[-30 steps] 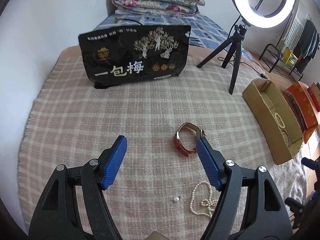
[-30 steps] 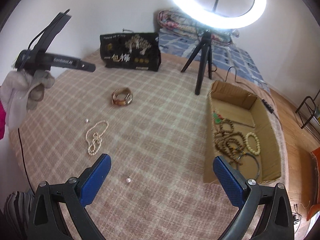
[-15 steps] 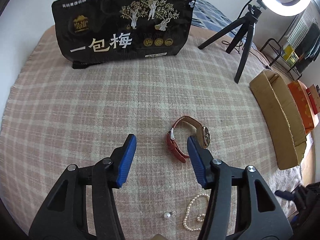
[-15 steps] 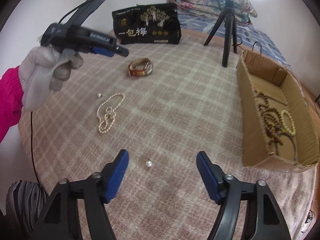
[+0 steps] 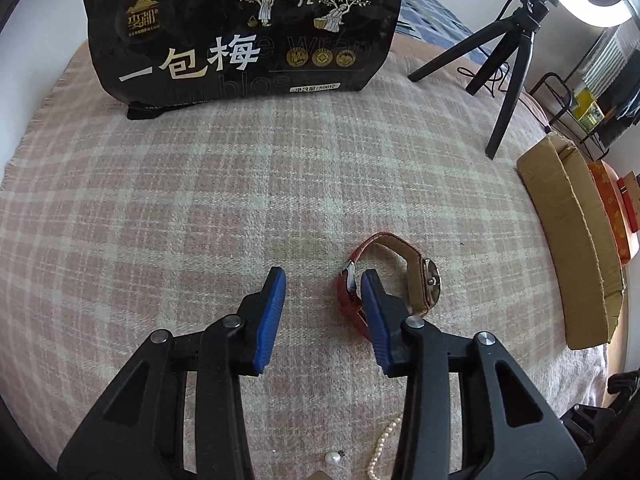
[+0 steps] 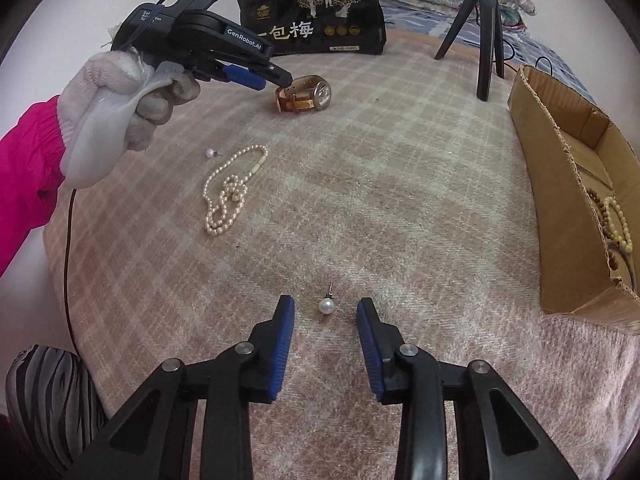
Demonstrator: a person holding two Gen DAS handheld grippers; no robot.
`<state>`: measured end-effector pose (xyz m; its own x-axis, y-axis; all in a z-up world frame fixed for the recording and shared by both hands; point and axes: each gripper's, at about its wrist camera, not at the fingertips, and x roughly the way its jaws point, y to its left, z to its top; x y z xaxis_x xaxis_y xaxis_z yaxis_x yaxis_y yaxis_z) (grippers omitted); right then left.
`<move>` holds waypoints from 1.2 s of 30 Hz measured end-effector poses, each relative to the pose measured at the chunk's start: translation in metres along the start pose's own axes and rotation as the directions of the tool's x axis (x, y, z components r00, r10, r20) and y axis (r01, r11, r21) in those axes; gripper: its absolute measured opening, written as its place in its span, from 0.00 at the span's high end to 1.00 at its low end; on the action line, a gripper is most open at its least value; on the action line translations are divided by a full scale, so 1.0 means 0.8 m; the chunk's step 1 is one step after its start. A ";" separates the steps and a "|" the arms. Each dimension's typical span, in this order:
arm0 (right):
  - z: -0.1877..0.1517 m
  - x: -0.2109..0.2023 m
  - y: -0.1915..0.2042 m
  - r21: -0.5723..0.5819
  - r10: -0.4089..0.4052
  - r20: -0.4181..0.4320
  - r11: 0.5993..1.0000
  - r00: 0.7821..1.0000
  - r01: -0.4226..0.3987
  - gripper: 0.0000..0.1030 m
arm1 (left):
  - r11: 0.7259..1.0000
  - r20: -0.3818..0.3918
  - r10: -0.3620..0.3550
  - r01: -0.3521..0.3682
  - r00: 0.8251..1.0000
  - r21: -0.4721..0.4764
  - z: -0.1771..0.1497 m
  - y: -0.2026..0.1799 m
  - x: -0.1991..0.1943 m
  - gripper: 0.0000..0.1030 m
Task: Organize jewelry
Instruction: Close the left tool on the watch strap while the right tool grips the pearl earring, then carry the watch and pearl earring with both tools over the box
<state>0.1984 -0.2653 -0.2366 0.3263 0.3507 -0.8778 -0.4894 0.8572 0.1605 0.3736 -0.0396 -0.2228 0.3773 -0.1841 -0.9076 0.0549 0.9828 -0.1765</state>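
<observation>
A watch (image 5: pixel 416 276) with a red-brown strap lies on the checked blanket. My left gripper (image 5: pixel 322 280) hangs low over it, jaws closing. The strap's buckle side sits just inside the right pad (image 5: pixel 374 312), and the dial lies outside it; no pad clamps the strap. In the right wrist view a gloved hand holds the left gripper (image 6: pixel 280 79) beside the watch (image 6: pixel 308 94). My right gripper (image 6: pixel 324 308) is low over a pearl stud earring (image 6: pixel 326 305). Its jaws are closing, with the pearl between them and clear of both pads.
A pearl necklace (image 6: pixel 228 192) and a second pearl stud (image 6: pixel 209 153) lie at left. A cardboard box (image 6: pixel 560 200) with bead bracelets (image 6: pixel 616 220) stands at the right edge. A black snack bag (image 5: pixel 240 28) and a ring-light tripod (image 5: pixel 516 60) stand at the back.
Both grippers have sunk toward the blanket and their jaws have narrowed. The left one has closed in on the watch, and the right one has come down around the pearl stud.
</observation>
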 end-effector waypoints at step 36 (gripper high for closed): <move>-0.004 -0.032 -0.001 0.006 -0.010 0.051 1.000 0.999 0.010 0.94 | 0.999 0.043 0.035 -0.036 0.998 0.031 -0.005 -0.026 -0.025 0.93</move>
<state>0.1880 -0.2765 -0.2156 0.3718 0.3606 -0.8554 -0.4813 0.8628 0.1545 0.3610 -0.0561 -0.2025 0.4183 -0.1490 -0.8960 0.0703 0.9888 -0.1317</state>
